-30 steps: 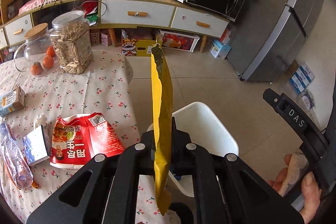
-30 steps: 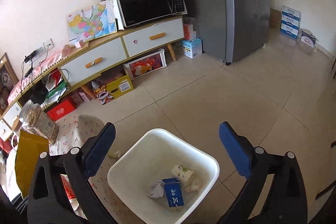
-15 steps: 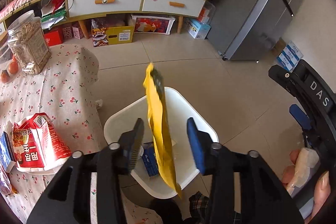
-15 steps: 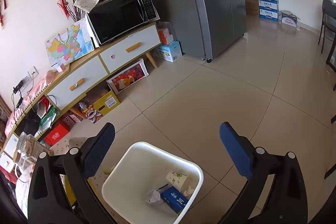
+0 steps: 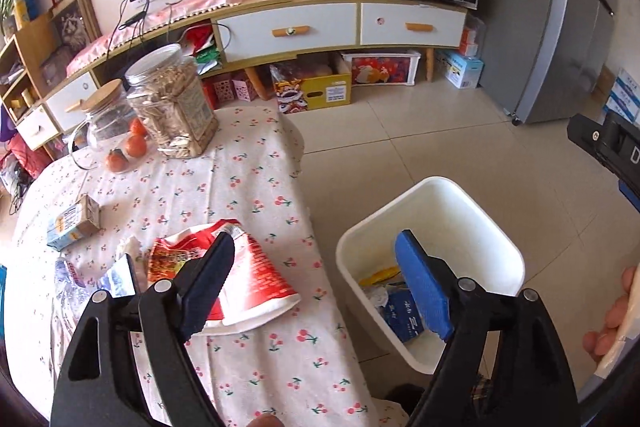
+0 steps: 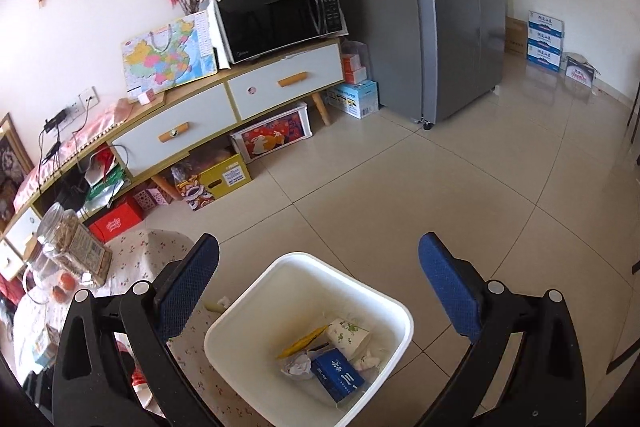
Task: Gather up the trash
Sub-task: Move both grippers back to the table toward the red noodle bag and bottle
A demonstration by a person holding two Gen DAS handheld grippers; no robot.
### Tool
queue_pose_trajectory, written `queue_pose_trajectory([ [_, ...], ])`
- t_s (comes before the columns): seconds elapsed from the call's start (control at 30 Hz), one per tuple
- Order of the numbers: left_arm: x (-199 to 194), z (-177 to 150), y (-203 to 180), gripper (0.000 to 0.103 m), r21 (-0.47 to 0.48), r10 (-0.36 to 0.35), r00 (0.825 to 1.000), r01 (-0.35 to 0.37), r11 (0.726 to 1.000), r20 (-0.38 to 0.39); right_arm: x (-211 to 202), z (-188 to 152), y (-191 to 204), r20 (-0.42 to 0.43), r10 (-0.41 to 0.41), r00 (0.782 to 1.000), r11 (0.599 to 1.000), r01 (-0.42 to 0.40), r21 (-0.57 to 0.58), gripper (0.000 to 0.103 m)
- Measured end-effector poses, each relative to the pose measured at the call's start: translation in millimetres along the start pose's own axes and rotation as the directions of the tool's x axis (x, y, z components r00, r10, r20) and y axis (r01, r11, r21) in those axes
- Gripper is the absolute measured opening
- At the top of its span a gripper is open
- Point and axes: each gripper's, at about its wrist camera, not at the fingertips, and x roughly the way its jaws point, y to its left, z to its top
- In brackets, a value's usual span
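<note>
A white trash bin [image 5: 496, 239] stands on the floor beside the table and also shows in the right wrist view [image 6: 248, 323]. In it lie a yellow wrapper [image 6: 304, 341], a blue box [image 6: 338, 373], a paper cup [image 6: 348, 335] and crumpled paper. My left gripper [image 5: 320, 287] is open and empty, over the table edge and bin. A red snack bag [image 5: 248, 275] lies on the cherry-print tablecloth [image 5: 248, 187] just beyond its left finger. My right gripper [image 6: 318, 291] is open and empty above the bin.
On the table are a small carton [image 5: 74, 223], a plastic bottle [image 5: 70, 287], a silver wrapper [image 5: 118, 277], a big jar of seeds [image 5: 176, 107] and a glass jar with oranges [image 5: 108, 131]. A sideboard with a microwave [image 6: 280, 15] and a fridge [image 6: 440, 7] stand behind.
My left gripper opened and let the yellow wrapper drop into the bin, then swung left toward the table. The right gripper stayed open over the bin.
</note>
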Motion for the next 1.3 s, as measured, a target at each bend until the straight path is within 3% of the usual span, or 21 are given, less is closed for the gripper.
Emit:
queue_pose_trajectory([
  [0.33,-3,-16,66,0.085,-0.036,0.100,0.995,-0.100,0.994,-0.005,-7,-27,75,-0.026,0.088,0.996,0.972,-0.092,-0.215,0.096],
  [0.7,-4,-37,135,0.085,-0.089,0.186,0.982,-0.189,0.978,-0.032,-7,-56,139,-0.091,0.144,0.985,0.924,-0.167,-0.343,0.096],
  [1.03,-1,-52,192,0.086,-0.166,0.219,0.973,-0.228,0.959,-0.071,2,-79,185,-0.180,0.170,0.969,0.880,-0.231,-0.415,0.096],
  [1.17,4,-59,215,0.086,-0.218,0.221,0.971,-0.236,0.947,-0.094,21,-87,195,-0.283,0.178,0.943,0.858,-0.289,-0.424,0.096],
  [1.3,8,-62,236,0.086,-0.271,0.196,0.973,-0.222,0.937,-0.120,46,-95,204,-0.425,0.231,0.875,0.822,-0.410,-0.396,0.096],
])
